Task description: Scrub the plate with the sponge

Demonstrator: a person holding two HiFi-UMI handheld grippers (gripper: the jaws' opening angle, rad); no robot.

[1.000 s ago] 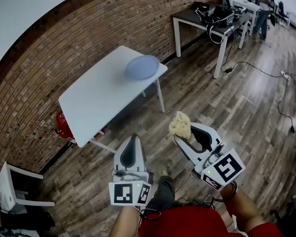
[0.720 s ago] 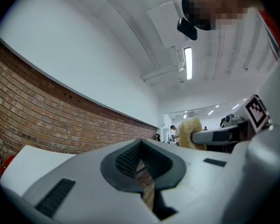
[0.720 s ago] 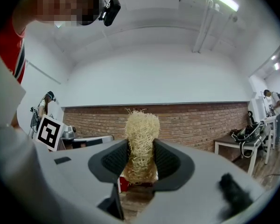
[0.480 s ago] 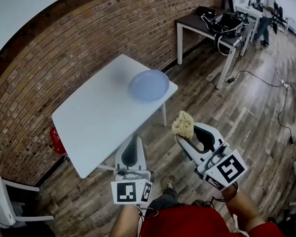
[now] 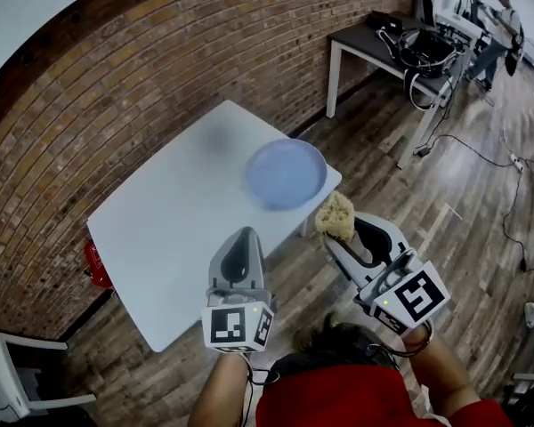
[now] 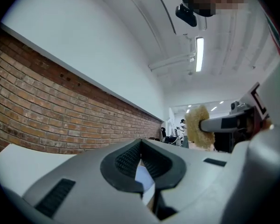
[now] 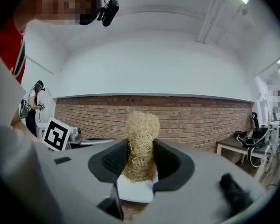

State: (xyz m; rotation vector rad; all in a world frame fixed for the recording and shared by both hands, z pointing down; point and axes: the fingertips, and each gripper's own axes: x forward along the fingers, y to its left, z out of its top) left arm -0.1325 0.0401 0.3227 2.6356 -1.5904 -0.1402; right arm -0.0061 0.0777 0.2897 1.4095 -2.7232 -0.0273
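A pale blue plate (image 5: pixel 286 173) lies near the right end of a white table (image 5: pixel 178 229) in the head view. My right gripper (image 5: pixel 340 229) is shut on a tan fibrous sponge (image 5: pixel 335 215), held just off the table's near right corner, below the plate. In the right gripper view the sponge (image 7: pixel 141 143) stands pinched between the dark pads (image 7: pixel 115 160). My left gripper (image 5: pixel 240 244) is shut with nothing in it, over the table's near edge. In the left gripper view its pads (image 6: pixel 128 158) meet, and the sponge (image 6: pixel 197 126) shows at right.
A brick wall (image 5: pixel 116 87) runs behind the table. A second white-legged table (image 5: pixel 387 47) loaded with dark gear stands at the back right, with a person (image 5: pixel 498 25) beyond it. Cables (image 5: pixel 507 163) trail on the wooden floor. A red object (image 5: pixel 94 263) and a white chair (image 5: pixel 9 372) sit at left.
Both grippers have come closer to the white table. The plate now lies just ahead of the sponge. Neither grip has changed.
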